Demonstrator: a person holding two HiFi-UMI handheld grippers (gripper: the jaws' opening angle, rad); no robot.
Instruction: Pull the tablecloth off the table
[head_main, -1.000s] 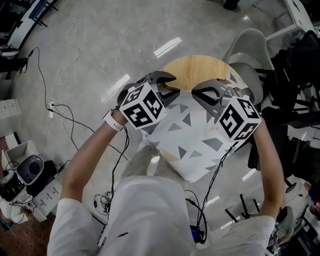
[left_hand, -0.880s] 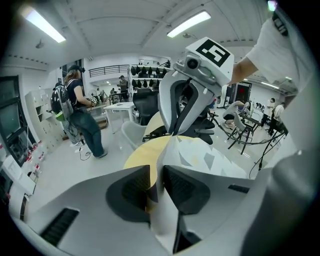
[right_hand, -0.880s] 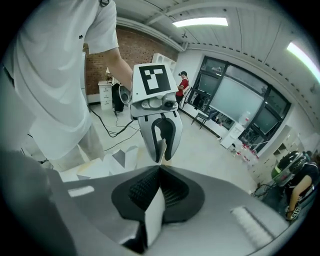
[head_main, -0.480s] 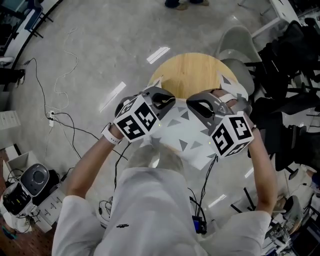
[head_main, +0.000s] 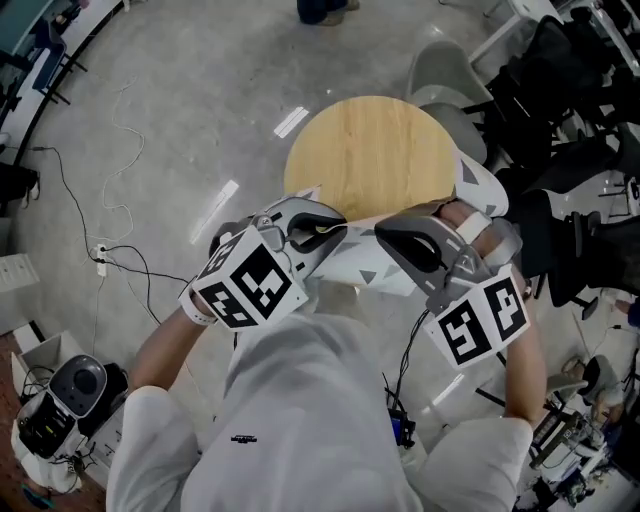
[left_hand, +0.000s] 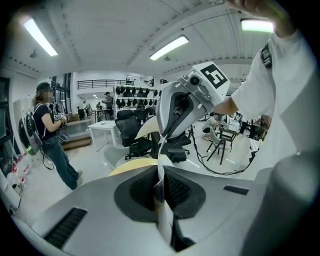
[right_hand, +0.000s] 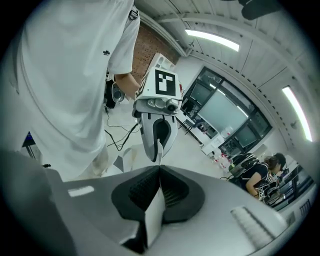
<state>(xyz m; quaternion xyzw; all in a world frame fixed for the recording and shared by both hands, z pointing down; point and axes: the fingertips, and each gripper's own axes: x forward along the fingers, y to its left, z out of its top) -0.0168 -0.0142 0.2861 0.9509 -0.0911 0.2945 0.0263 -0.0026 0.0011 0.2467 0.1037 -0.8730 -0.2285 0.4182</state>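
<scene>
Seen from above, a round wooden table (head_main: 370, 150) stands on a grey floor, its top almost all bare. The tablecloth (head_main: 352, 262), white with grey triangles, is bunched at the table's near edge between the 2 grippers, and 1 corner hangs off the right rim. The left gripper (left_hand: 161, 170) has its jaws together, clamped on a fold of the cloth. The right gripper (right_hand: 159, 171) is likewise closed on a fold. A grey chair (head_main: 440, 72) stands just beyond the table and black office chairs (head_main: 565, 70) crowd the right side. Cables (head_main: 120, 250) trail over the floor at left. A person (left_hand: 50, 135) stands well apart.

1 second ago the cloth lay spread over the table's near half. Both grippers are now nearer the wearer's white shirt (head_main: 300, 420).
</scene>
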